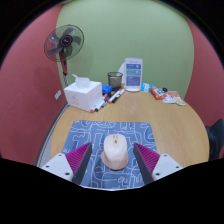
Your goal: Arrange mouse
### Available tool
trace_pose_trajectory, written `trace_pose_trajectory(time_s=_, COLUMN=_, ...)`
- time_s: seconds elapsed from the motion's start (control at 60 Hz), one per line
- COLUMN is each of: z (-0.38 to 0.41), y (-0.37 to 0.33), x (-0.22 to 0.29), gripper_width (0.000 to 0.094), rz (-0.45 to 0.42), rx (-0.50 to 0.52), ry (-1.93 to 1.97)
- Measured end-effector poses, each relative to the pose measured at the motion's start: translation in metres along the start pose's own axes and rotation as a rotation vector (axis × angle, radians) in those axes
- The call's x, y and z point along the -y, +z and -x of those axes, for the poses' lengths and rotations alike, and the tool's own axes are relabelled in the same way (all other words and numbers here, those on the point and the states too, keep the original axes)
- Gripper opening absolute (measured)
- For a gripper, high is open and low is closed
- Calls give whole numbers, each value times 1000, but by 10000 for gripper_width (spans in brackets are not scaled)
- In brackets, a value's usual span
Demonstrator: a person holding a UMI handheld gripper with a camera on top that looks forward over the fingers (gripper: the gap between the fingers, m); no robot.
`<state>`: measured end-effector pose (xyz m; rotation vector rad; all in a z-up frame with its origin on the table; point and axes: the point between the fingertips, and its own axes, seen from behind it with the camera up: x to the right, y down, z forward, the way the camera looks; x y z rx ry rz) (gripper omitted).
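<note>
Tongs are standing wide open, gripping nothing; the mouse is lying between the fingers on the patterned mat on the bench, lined up for a likely grab.

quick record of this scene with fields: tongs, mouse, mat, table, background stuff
tongs: tongs open, pink-padded fingers either side of the mouse
mouse: pale rounded computer mouse, between the fingers with gaps both sides, resting on the mat
mat: blue-and-white patterned mouse mat, flat on the table
table: round wooden table
background: white box, black mesh pen cup, blue-and-white carton, black standing fan
</note>
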<state>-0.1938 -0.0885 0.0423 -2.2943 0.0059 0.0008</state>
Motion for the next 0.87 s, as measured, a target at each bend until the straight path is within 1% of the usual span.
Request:
trace_pose_trajectory(time_s=0.067, z=4, y=-34, x=8, gripper_width=848, rz=-16, rx=-12, ry=-30)
trace_pose_trajectory(time_s=0.233, z=10, y=-128, x=12, gripper_width=843, rz=-55, rx=-38, ry=-51)
trace_pose_trajectory(time_s=0.5, z=26, y=-250, x=-30, gripper_width=840, rz=-96, rx=-44, ry=-41)
trace_pose_trajectory(time_s=0.567, z=30, y=-269, x=-43, gripper_width=839, rz=-95, rx=-31, ry=-28)
trace_pose_trajectory(time_s=0.683, z=28, y=-295, x=-57, gripper_width=840, rz=-97, rx=-41, ry=-21)
trace_pose_trajectory(time_s=0.867, z=27, y=-320, x=-59, gripper_width=841, rz=-116, rx=-40, ry=-29)
